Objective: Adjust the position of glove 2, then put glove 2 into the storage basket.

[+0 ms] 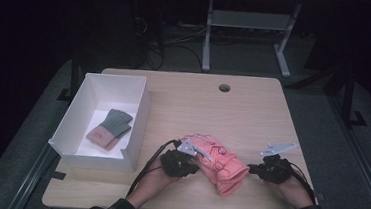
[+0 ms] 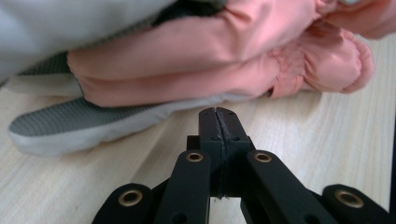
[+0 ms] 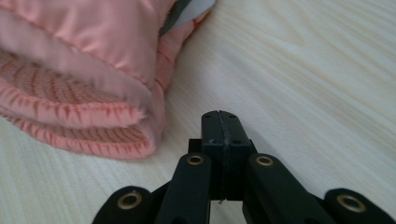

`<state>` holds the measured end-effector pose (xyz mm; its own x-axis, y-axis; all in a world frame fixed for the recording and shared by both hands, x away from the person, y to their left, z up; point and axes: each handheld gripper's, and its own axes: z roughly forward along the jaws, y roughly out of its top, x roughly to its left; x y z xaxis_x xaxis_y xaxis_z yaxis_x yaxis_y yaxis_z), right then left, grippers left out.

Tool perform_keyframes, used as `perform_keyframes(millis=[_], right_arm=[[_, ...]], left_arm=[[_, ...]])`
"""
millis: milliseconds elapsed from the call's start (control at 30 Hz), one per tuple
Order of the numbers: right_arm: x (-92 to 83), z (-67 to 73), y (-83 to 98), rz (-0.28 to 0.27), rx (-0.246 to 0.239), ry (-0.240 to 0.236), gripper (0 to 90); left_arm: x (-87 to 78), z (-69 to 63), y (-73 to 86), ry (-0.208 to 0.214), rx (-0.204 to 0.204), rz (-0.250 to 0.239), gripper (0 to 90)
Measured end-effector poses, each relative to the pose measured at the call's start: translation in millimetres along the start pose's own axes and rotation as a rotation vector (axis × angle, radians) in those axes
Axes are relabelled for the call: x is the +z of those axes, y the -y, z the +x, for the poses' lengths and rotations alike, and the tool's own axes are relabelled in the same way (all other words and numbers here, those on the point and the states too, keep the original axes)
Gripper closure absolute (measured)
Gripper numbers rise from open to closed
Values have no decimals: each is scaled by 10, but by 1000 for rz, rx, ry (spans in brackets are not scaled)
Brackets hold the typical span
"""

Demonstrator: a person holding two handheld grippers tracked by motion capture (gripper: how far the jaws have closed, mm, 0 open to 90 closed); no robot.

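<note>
Both jaw pairs fully closed, pad on pad, nothing between them. Left gripper: tips down low over the table, aimed at the near edge of the pink gloves, just short of the fabric, not touching as far as I can tell. A grey ribbed palm patch with a pale edge lies flat on the wood just left of my tips, under the pink shell. Right gripper: also low and nearly level, tips just beside the knit cuff end of the gloves, apart from it, bare wood between. From above, the pink gloves sit stacked as a pair near the front edge of the table, between my two grippers. Left gripper sits on the gloves' left side, its grey plate overlapping them in that view; right gripper sits just off their right side, pointing inward. Both my hands come in from the front edge, forearms angled toward the gloves, left hand and right hand wrapped around the gripper bodies, cables trailing back. Left of the gloves, a white box holds a grey glove with a pink cuff, well apart from the gloves.
</note>
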<state>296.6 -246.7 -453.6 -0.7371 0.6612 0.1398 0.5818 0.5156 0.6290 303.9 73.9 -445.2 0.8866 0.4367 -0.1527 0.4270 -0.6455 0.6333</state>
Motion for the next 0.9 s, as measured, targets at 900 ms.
perform_keyframes(millis=[900], right_arm=[[157,460,-19,13,-43,-111,900]], left_arm=[[62,363,-110,3,-15,23,897]])
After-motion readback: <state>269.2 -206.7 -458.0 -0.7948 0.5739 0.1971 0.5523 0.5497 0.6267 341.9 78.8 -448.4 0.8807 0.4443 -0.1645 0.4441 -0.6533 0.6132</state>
